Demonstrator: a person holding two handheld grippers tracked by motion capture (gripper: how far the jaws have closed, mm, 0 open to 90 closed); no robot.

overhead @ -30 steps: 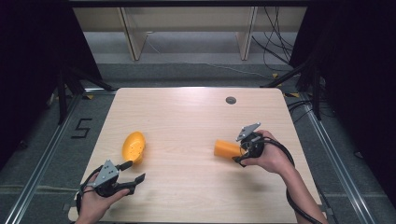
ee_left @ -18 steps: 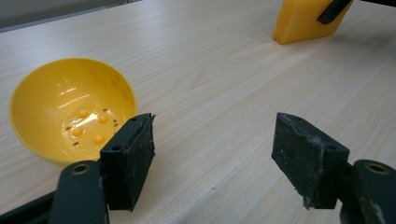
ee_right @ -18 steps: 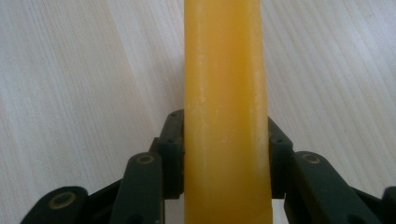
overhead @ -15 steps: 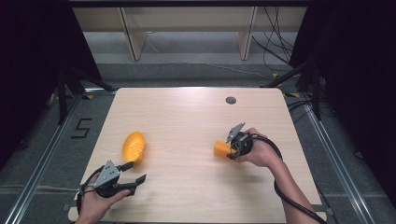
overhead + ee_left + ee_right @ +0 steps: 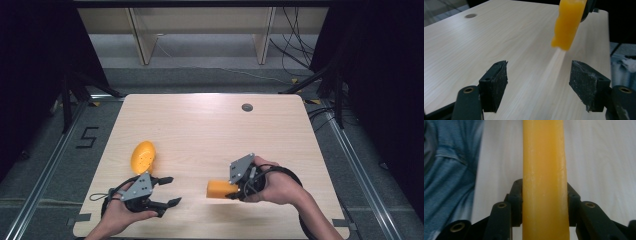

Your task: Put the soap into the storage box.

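Pale wood grain is running across the table, which is standing in a dark room with cables trailing on the floor behind it. Over the near right part of that table, the right gripper is pinching an orange block, its jaws pressing on the block's two flat sides, as the right gripper view is showing plainly. The block's long axis is running straight out along the jaws and pointing leftward across the table, toward the left gripper. That gripper is hovering near the front left edge with its jaws standing spread and nothing between them. In the left gripper view the block is hanging ahead of and above the open pads, apart from them, probably clear of the tabletop, though the blur is making that hard to confirm. A yellow oval object is lying on the table just beyond the left gripper, nearer to it than to the right. A handover would be turning on the block's free end facing the open jaws.
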